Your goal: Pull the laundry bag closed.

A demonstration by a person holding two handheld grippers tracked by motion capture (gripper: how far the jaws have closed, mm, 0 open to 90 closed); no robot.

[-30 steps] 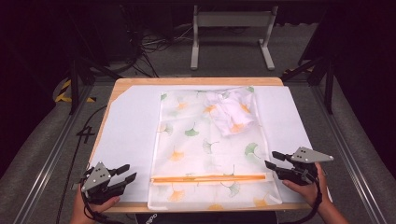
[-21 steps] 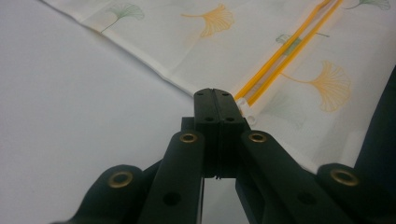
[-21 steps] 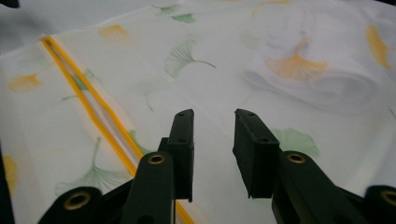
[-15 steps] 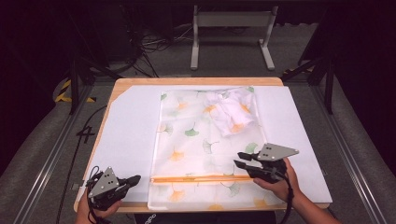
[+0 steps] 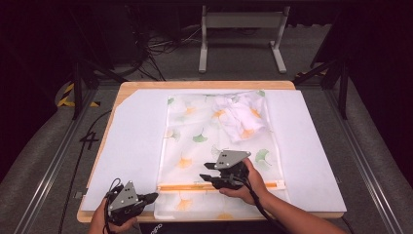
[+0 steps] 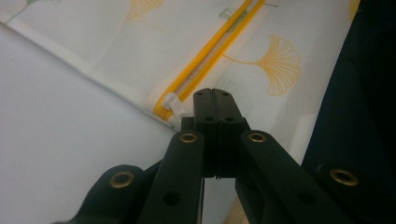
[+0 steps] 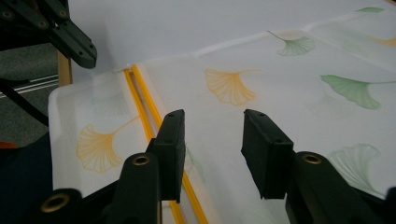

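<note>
On the desk (image 5: pixel 204 86) the limp bag (image 5: pixel 195 141) wants pinching at its zip (image 5: pixel 195 186); my left gripper (image 6: pixel 212 95) is closed, right gripper (image 7: pixel 212 140) apart.

- Left gripper (image 5: pixel 146 199): black body, grey three-cornered plate on top with small dark screw holes.
- Right gripper (image 5: pixel 207 174): same black build and grey plate; black cable trails along the forearm.
- Jaw arms: matte black, brass-coloured rivets, flat rectangular pads.
- Forearms bare, no sleeves visible.
</note>
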